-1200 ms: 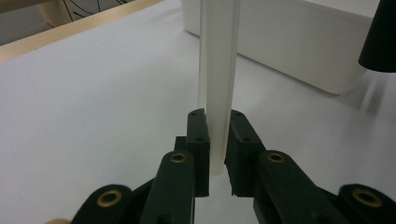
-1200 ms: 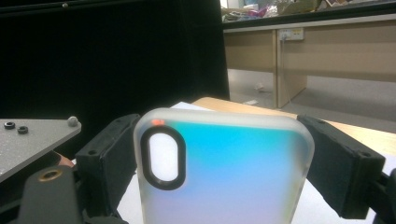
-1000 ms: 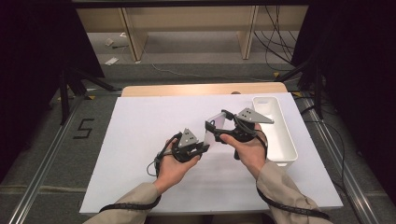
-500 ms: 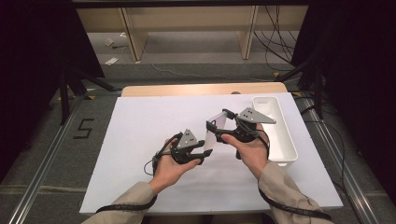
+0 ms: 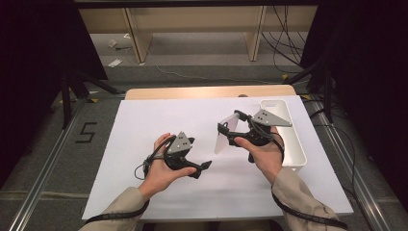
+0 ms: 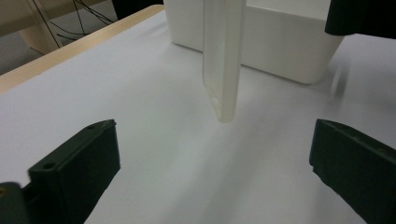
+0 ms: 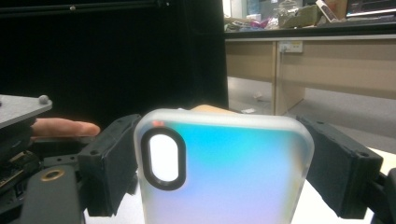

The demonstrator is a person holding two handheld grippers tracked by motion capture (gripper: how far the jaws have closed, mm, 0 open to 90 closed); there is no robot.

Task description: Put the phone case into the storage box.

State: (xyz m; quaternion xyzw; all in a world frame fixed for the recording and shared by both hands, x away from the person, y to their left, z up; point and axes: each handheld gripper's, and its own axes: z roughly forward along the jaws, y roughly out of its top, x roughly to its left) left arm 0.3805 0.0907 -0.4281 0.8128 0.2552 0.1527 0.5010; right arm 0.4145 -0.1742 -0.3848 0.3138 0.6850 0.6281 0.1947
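Phone case (image 7: 224, 168): clamped by its sides in the right tool (image 5: 235, 130), lifted above the tabletop (image 5: 144, 130), just left of the white bin (image 5: 293, 159).
Left tool (image 5: 204, 166): jaws apart, empty, facing the phone case.
Progress: case picked up; handover or placing seemingly remains.

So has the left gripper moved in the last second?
Barely, if at all. In the high view the left gripper stays open at the same spot on the white table, left of the white bin.

Frosted phone case (image 7: 224, 168) — blue-to-violet sheen; white bin (image 5: 288, 132) — black jaws
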